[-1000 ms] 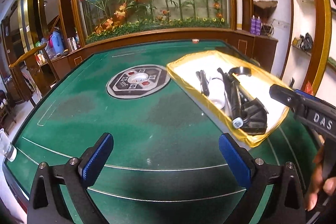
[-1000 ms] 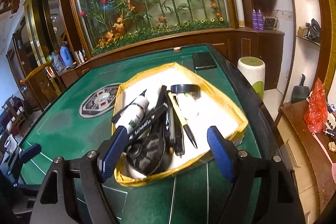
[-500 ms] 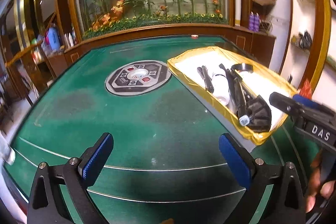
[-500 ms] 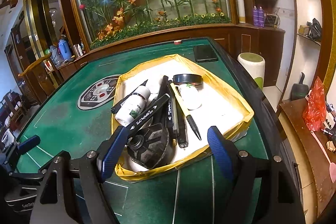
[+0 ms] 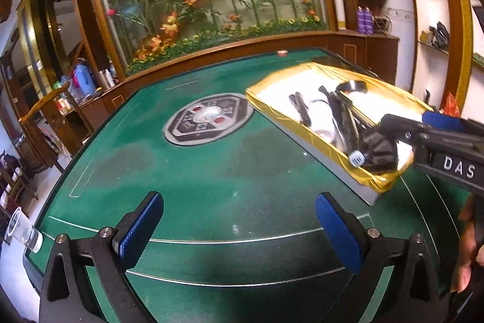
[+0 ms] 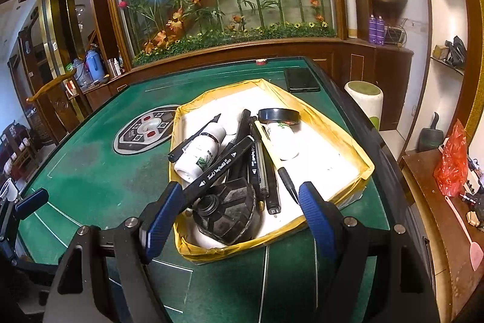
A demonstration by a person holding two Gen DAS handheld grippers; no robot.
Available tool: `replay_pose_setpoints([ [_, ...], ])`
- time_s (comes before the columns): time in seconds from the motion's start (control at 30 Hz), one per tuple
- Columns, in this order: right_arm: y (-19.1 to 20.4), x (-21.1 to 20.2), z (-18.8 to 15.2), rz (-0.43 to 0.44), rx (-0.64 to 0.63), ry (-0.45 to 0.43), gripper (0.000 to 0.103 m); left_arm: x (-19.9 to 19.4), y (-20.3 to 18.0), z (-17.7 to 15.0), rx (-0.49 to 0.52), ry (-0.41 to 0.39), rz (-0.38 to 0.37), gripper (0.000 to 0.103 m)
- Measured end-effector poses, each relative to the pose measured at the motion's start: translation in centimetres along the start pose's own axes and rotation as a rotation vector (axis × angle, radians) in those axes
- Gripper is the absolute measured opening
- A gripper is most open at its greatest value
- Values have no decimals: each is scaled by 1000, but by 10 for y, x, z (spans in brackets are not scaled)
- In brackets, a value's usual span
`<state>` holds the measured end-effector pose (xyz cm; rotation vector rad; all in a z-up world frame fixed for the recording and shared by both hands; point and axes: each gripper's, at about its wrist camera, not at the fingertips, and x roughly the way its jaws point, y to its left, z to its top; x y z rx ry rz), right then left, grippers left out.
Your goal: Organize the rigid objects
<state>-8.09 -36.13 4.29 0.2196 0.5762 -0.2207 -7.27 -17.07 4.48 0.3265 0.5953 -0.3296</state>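
A yellow-rimmed white tray [image 6: 329, 126] on the green table holds several black markers [image 6: 230, 156], two white bottles [image 6: 199, 152], a roll of black tape [image 6: 279, 116] and a black ridged part [image 6: 228, 211]. The tray also shows in the left wrist view [image 5: 272, 99]. My right gripper [image 6: 239, 217] is open and empty, over the tray's near end and the ridged part. My left gripper [image 5: 239, 227] is open and empty above bare green felt, left of the tray. The right gripper's body [image 5: 438, 141] shows at the right of the left wrist view.
A round control panel [image 5: 208, 118] sits in the table's middle. A black phone [image 6: 301, 80] lies behind the tray. A clear cup [image 5: 22, 232] stands at the table's left edge. A white-green stool [image 6: 364, 102] and a wooden side table [image 6: 438, 202] stand to the right.
Both grippers stayed open and empty. The right gripper edged forward over the tray's near end. The left wrist view shifted and tilted slightly.
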Motion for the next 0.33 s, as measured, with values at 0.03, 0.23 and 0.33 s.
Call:
replay_pose_setpoints([
  [0.03, -1, 0, 0, -1, 1, 1, 78, 1, -1, 0, 1, 5, -6, 102],
  [0.23, -3, 0, 0, -8, 6, -1, 78, -5, -7, -2, 13, -20, 0, 102],
  [0.33, -4, 0, 0, -7, 9, -1, 78, -6, -7, -2, 19, -16, 0, 102],
])
